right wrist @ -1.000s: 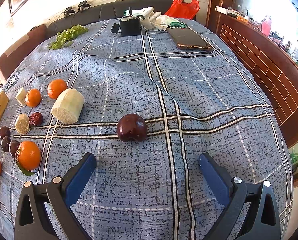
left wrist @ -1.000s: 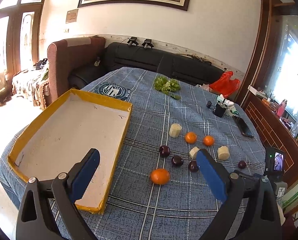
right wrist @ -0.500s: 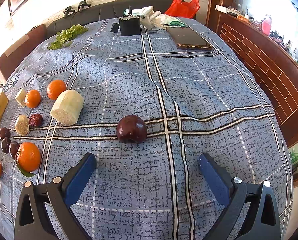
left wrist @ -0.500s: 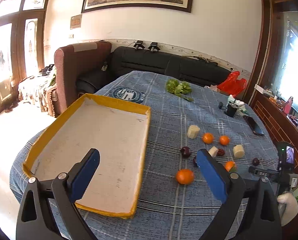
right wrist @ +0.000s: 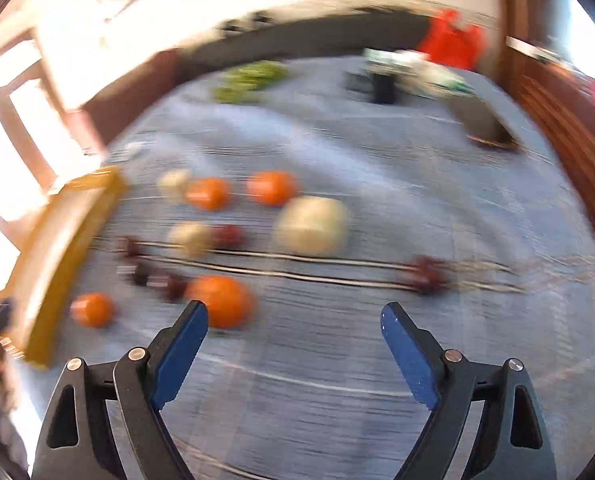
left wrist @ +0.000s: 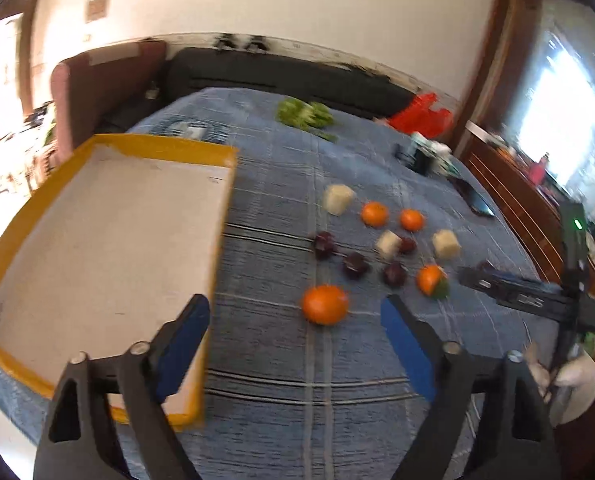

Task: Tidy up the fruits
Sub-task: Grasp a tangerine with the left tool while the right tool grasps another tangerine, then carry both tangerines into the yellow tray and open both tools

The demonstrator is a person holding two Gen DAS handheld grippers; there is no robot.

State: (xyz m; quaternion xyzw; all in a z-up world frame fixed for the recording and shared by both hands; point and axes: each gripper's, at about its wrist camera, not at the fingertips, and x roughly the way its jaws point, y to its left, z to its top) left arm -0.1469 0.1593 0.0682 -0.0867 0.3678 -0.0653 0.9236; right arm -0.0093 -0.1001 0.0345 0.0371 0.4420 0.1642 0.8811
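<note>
Fruits lie scattered on the blue checked tablecloth (left wrist: pixel 281 420): several oranges, dark plums and pale chunks. The nearest orange (left wrist: pixel 324 304) sits just beyond my left gripper (left wrist: pixel 295 320), whose jaws are closing with nothing between them. A yellow-rimmed tray (left wrist: pixel 217 152) with nothing in it lies to the left, under the left finger. In the blurred right wrist view my right gripper (right wrist: pixel 294 322) is closing too and holds nothing; an orange (right wrist: pixel 221 300) lies by its left finger (right wrist: pixel 185 340), a lone dark plum (right wrist: pixel 427 274) to the right, and a big pale chunk (right wrist: pixel 313 224) farther off.
Green leaves (left wrist: pixel 305 114), a red bag (left wrist: pixel 421 114), a black box (left wrist: pixel 419 160) and a phone (left wrist: pixel 477 202) lie at the table's far side. The other handheld gripper (left wrist: pixel 529 296) and a gloved hand (left wrist: pixel 569 380) show at the right. A sofa stands behind the table.
Both grippers' jaws have narrowed. The left view has dropped closer to the table. The right view has swung left from the lone plum toward the cluster of fruit and is now blurred.
</note>
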